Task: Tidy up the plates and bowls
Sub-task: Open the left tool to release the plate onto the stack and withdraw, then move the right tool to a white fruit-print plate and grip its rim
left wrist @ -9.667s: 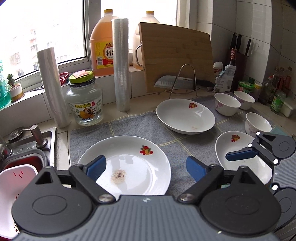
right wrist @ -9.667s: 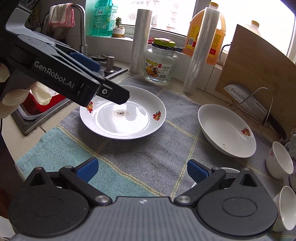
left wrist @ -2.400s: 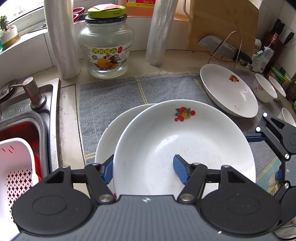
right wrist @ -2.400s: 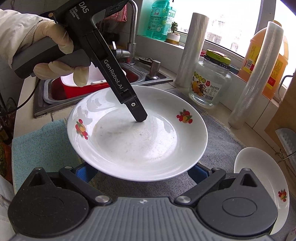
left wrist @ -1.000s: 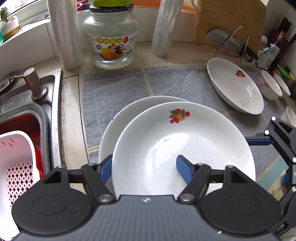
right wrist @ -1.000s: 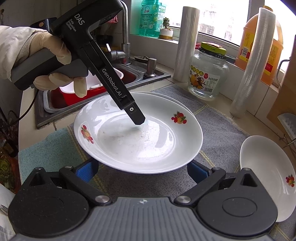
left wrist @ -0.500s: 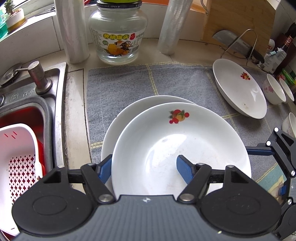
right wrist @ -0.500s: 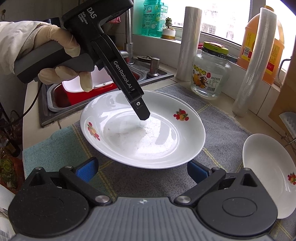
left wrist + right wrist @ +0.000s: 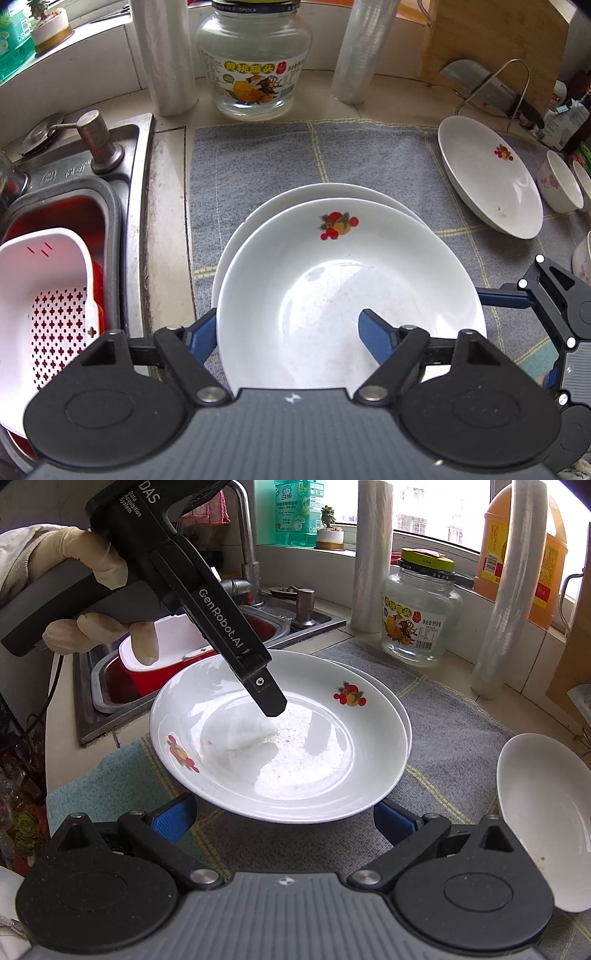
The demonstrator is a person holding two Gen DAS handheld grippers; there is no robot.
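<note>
White top plate (image 9: 343, 280) sat nested on lower plate (image 9: 258, 218) on grey mat (image 9: 266, 155), upright, fruit motif toward window. Left gripper (image 9: 286, 332) opening, straddling near rim, loose. Right gripper (image 9: 284, 819) wide, empty.

I see a kitchen counter under a window (image 9: 424, 506) that lets in bright daylight. Taking the glass jar (image 9: 255, 62) as my landmark: a roll of cling film (image 9: 168, 55) stands just to its left and another roll (image 9: 360, 51) just to its right, a grey checked cloth (image 9: 351, 155) lies in front of it, and a steel sink (image 9: 70, 184) with a red basin sits to its left. A wooden cutting board (image 9: 495, 48) leans to its far right, with a cleaver (image 9: 484, 86) on a wire rack.
</note>
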